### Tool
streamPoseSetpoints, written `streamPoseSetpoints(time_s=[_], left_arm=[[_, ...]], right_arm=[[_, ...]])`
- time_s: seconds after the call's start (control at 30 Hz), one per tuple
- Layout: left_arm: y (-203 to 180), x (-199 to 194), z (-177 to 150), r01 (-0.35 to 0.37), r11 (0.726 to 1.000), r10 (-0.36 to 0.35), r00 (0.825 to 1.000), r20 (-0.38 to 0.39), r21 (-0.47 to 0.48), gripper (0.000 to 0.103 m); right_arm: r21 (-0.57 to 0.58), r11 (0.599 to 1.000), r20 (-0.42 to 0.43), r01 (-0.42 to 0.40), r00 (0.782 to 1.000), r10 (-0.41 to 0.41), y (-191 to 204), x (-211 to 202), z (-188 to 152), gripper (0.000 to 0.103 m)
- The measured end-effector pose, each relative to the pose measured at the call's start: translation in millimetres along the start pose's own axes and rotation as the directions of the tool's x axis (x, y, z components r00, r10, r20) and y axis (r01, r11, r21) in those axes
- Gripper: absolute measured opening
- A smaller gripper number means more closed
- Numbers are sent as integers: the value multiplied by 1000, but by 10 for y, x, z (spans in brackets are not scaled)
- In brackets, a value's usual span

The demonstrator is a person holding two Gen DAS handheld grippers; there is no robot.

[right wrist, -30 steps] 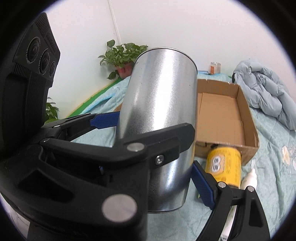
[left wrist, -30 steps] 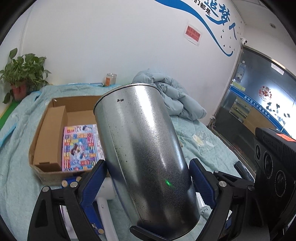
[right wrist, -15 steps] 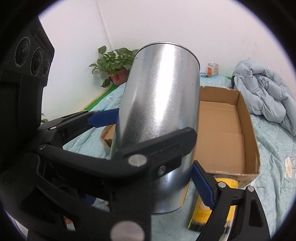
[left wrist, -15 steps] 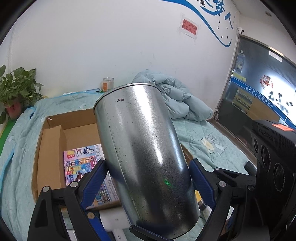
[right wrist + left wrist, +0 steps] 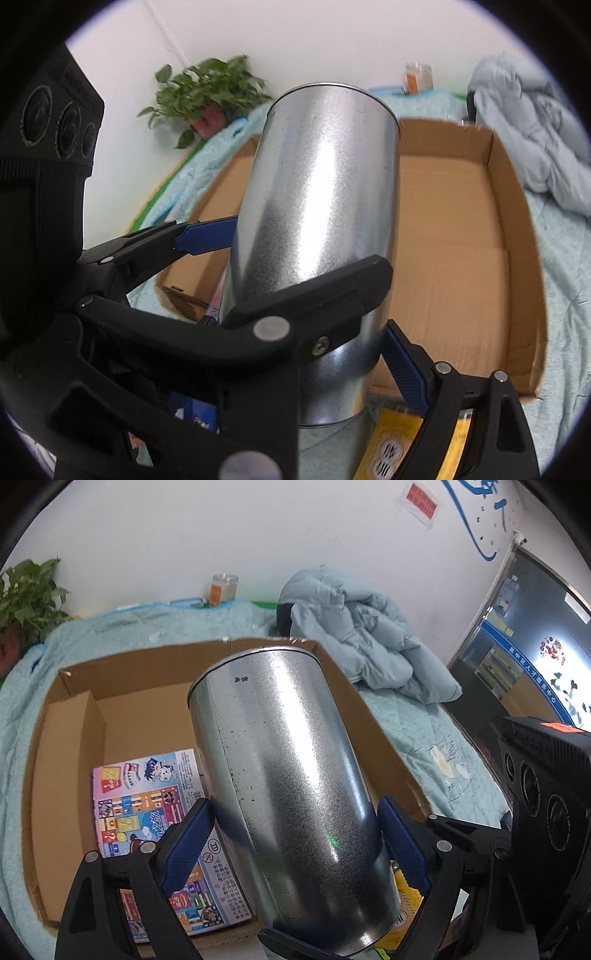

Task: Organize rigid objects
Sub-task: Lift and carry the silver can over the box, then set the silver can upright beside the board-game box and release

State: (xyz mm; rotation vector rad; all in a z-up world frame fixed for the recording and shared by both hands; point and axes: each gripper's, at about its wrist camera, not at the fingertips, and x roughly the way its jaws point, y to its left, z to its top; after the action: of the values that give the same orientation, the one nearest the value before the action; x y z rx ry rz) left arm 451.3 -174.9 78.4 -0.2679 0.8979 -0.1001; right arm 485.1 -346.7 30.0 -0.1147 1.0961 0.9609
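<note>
You've got both grippers on one can [image 5: 291, 790], a tall galvanised metal cylinder, long axis running away from you and tilted up, far rim leaning over the box [image 5: 74, 716]. Left gripper [image 5: 295, 834] clamps it low on the body, blue pads on its left and right flanks, jaws spread wide because the can is wide. Right gripper [image 5: 310, 291] grips the same can from the other side, one pad on the left flank, the other low on the right near the base, also spread wide. In the right view the left gripper's black finger crosses in front of the can. The can hangs above the near edge of the box, not inside yet by my read; its base is over the bedspread [image 5: 561, 288] near the yellow tin [image 5: 391, 443]. Inside the box, a game board [image 5: 147, 812] lies flat at the near left; the right half looks bare cardboard, so that's likely your drop spot. Neither hand is nearer; both share the load, so move them together.
</note>
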Motion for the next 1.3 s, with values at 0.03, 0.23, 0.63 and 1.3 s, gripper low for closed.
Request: streamPoseSetpoints(time_s=[0.03,0.23,0.63,1.3], left_arm=[[44,107,10,0,1000,0,1000,-21,-6,88],[200,532,-35,-3,999,0,994,-105,-33,88],[419,897,-181,4,993,-28,980,-198,-117,88],[217,-806,-752,-203,972,229,932,280,-120,103]], right_arm=[[10,1000,-13,-8,1000,8,-31,38,7,88],[58,998,-133,-30,990,37,-206,351,5,88],[82,996,-238,-29,970,48,-232,520,-136,87],[38,992,69,124,990,-126,-223,-324,-445,76]])
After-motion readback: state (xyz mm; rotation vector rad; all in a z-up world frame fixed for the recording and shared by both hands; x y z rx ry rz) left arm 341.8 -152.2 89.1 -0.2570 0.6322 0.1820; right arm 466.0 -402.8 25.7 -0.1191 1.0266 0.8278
